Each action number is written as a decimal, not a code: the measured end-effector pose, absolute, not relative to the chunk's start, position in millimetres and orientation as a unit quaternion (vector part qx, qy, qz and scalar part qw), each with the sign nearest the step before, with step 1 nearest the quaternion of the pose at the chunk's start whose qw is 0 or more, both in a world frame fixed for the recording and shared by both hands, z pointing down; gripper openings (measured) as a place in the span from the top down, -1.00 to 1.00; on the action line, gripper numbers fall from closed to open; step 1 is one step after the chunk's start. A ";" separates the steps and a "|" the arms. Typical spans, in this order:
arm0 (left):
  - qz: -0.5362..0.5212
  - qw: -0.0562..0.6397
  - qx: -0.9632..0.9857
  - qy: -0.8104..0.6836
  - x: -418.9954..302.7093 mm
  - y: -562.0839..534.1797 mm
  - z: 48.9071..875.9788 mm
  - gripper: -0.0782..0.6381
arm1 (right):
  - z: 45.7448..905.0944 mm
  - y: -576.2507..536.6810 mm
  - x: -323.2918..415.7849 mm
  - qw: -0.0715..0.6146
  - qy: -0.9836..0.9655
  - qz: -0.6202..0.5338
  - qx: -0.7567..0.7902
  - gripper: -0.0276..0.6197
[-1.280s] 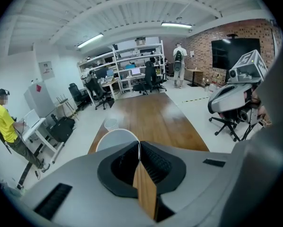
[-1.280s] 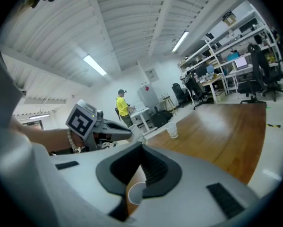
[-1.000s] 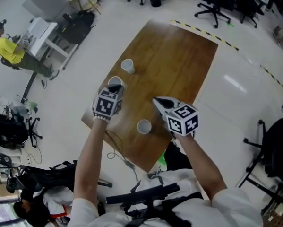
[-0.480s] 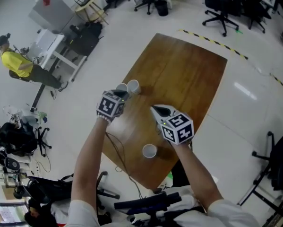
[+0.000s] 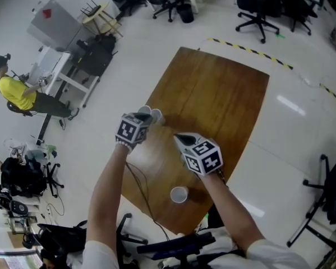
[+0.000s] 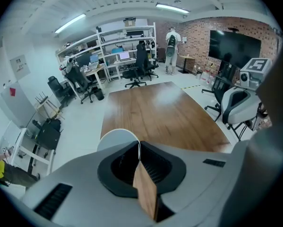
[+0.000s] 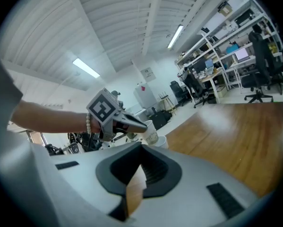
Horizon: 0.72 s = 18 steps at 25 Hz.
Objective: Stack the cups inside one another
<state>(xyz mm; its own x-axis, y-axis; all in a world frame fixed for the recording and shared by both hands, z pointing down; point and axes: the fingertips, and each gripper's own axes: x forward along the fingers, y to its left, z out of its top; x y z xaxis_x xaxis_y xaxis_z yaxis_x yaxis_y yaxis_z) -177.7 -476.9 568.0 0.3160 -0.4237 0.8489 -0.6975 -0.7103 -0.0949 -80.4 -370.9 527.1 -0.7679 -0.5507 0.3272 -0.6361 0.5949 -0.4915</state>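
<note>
Left gripper [image 5: 141, 115] pinches a cup [image 7: 150, 130] by its rim, at the left edge of the table [image 5: 224, 94].
The cup hangs mouth up, its axis slightly tilted, close over a second cup [image 5: 157, 115] standing upright by that edge. The right gripper [image 5: 177, 137] is closed and empty, over bare wood nearby. A third cup [image 5: 179, 194] stands well apart at the near edge.

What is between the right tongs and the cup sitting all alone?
Nothing. In the head view, only bare table lies between the right tongs and the lone cup.
</note>
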 end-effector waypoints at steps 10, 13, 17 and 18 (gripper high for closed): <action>0.472 0.154 0.800 -0.337 -168.5 -492.1 584.9 0.74 | 543.7 -384.6 -80.5 0.074 -0.885 0.317 0.332 0.90; 0.477 0.152 0.797 -0.338 -169.6 -494.0 590.7 0.74 | 546.6 -385.4 -78.1 0.074 -0.885 0.319 0.332 0.91; 0.476 0.154 0.797 -0.338 -169.2 -497.7 597.4 0.74 | 551.2 -384.6 -78.9 0.076 -0.883 0.324 0.330 0.91; 0.476 0.155 0.798 -0.336 -169.3 -498.6 599.7 0.74 | 552.6 -384.8 -78.9 0.076 -0.883 0.325 0.331 0.91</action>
